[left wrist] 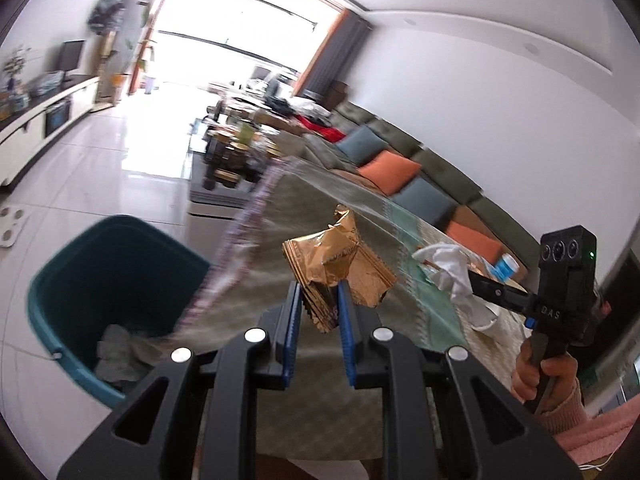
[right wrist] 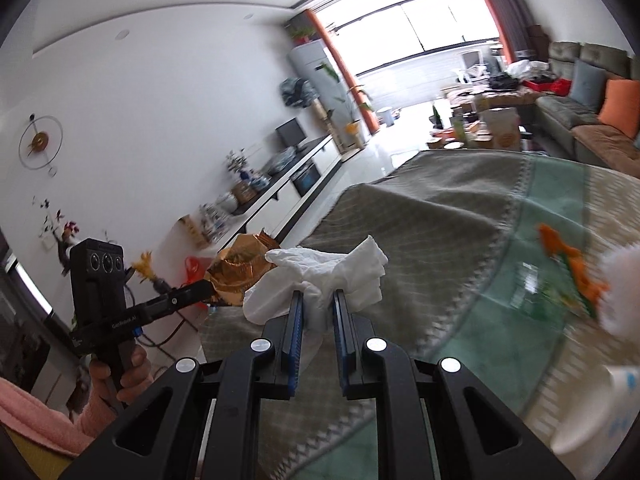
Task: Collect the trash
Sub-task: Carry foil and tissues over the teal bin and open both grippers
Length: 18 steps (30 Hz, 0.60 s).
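My left gripper (left wrist: 319,292) is shut on a crumpled gold foil wrapper (left wrist: 332,256), held above the table's edge. Down to its left on the floor stands a teal trash bin (left wrist: 80,280) with grey paper inside. My right gripper (right wrist: 318,296) is shut on a crumpled white tissue (right wrist: 332,268) over the table. In the left wrist view the right gripper (left wrist: 472,278) shows at the right with the tissue (left wrist: 452,268). The right wrist view has the left gripper (right wrist: 210,286) at the left, carrying the gold wrapper (right wrist: 240,272).
A grey and green tablecloth (right wrist: 460,240) covers the table. Blurred orange and white items (right wrist: 572,268) lie at its right side. A coffee table (left wrist: 236,152) full of things and a sofa with cushions (left wrist: 400,168) stand beyond. A person's hand (left wrist: 540,380) holds each gripper.
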Motion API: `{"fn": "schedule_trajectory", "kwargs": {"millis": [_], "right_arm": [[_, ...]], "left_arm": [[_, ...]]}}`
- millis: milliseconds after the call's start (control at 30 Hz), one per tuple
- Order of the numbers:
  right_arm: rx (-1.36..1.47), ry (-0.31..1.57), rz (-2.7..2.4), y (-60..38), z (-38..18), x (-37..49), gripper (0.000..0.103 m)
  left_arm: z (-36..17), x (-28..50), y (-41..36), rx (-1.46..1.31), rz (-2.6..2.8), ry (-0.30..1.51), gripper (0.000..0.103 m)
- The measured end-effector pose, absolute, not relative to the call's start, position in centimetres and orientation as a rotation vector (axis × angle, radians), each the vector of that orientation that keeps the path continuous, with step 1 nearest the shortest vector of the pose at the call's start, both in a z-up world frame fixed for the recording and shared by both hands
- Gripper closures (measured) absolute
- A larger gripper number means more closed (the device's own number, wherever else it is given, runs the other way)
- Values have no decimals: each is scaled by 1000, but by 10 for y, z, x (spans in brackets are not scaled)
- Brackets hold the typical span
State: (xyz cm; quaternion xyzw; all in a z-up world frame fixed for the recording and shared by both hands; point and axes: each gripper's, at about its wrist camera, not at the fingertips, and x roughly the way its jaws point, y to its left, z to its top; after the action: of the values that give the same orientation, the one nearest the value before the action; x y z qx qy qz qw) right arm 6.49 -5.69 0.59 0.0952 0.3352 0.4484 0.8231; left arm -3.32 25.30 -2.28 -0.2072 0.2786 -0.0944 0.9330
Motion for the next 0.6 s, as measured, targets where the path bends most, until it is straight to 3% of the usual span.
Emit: {"fn": "schedule_trajectory", "kwargs": {"millis": [600], "right_arm": [[64,751,1138,52,10,81,88]], "left_arm": [[-36,-65,332,-522,53,555,84]]}}
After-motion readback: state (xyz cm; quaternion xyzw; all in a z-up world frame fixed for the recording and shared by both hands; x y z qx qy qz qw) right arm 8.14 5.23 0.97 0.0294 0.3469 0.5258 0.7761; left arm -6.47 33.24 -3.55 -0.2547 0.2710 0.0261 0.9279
